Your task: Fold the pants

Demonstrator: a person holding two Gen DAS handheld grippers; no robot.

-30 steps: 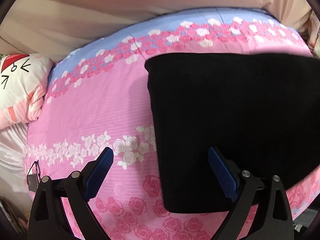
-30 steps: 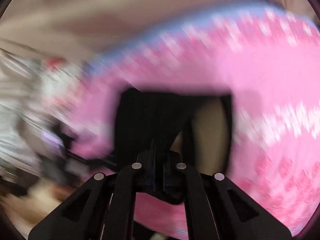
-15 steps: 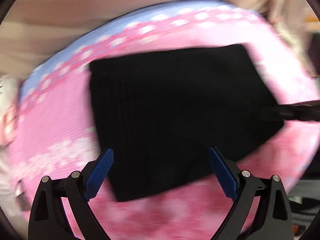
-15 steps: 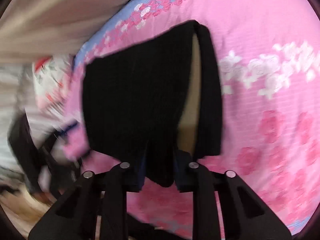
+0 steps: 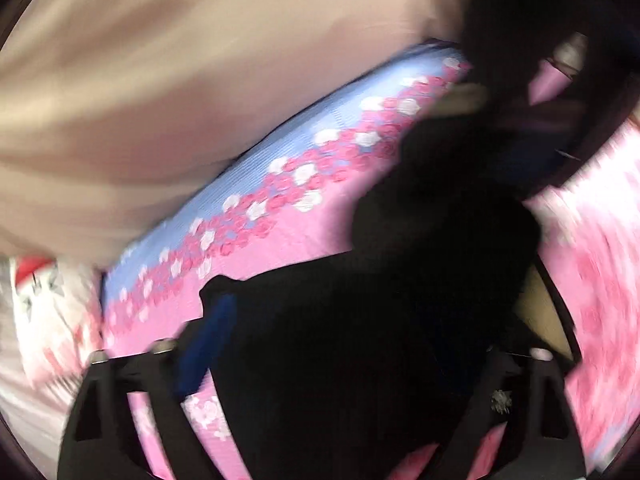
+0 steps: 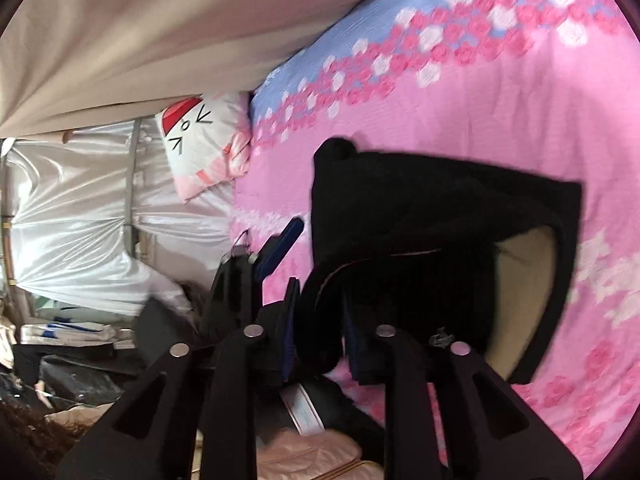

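Observation:
The black pants (image 6: 420, 216) lie folded on the pink flowered bedspread (image 6: 480, 100), with a beige lining (image 6: 524, 280) showing at the right edge. My right gripper (image 6: 320, 340) is shut on a bunched black edge of the pants at the near side. In the blurred left wrist view the pants (image 5: 340, 340) fill the space between the fingers of my left gripper (image 5: 344, 344), which stand wide apart; only the left blue pad (image 5: 204, 344) shows. The left gripper also shows in the right wrist view (image 6: 276, 252), at the pants' left edge.
A beige curtain (image 6: 140, 20) hangs behind the bed. A white cartoon-face pillow (image 6: 200, 140) lies at the bed's left end, next to shiny white fabric (image 6: 80, 208). Bags and clutter (image 6: 60, 360) sit below at the left.
The left gripper has swung down to the pants' left edge, its view now tilted and blurred. The right gripper still holds the pants' edge, now lifted and bunched.

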